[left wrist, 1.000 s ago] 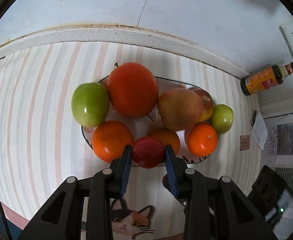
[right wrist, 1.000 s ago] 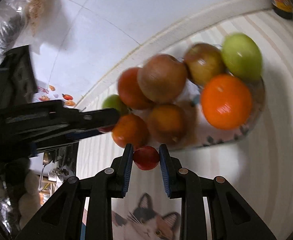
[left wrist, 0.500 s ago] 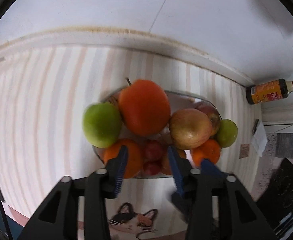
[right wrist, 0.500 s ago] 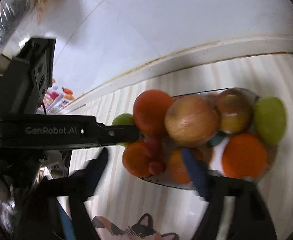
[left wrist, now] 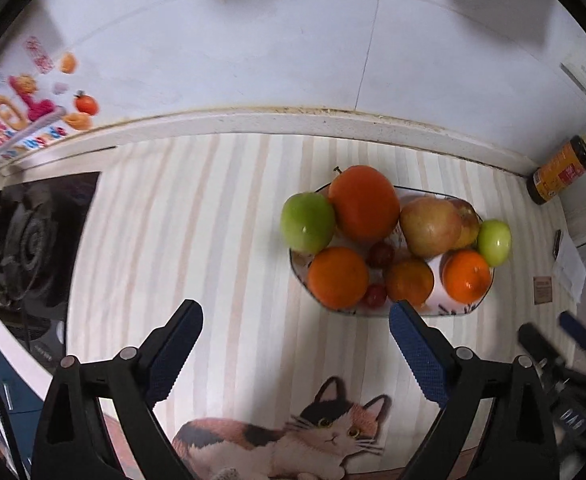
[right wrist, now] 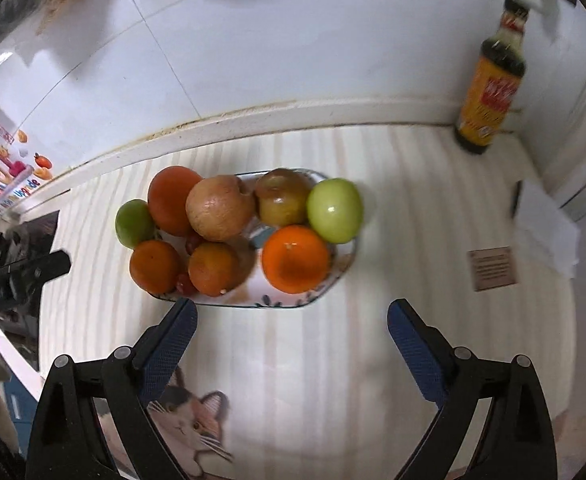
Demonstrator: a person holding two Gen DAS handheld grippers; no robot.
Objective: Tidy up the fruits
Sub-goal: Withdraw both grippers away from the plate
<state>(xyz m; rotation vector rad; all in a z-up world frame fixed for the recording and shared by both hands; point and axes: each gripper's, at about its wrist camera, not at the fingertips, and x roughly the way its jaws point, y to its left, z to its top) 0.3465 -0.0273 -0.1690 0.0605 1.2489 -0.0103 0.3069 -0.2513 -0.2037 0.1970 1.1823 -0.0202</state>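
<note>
A patterned plate on the striped mat holds several fruits: green apples, oranges, a large red-orange fruit, brownish apples, and two small red fruits. My left gripper is wide open and empty, short of the plate. My right gripper is wide open and empty, just in front of the plate's near rim.
A sauce bottle stands at the back right by the wall. A gas stove lies left of the mat. A cat picture is on the mat's near edge. Papers lie at the right.
Both grippers held small red fruits at the plate's near edge, then let them go onto the plate, opened wide and pulled back.
</note>
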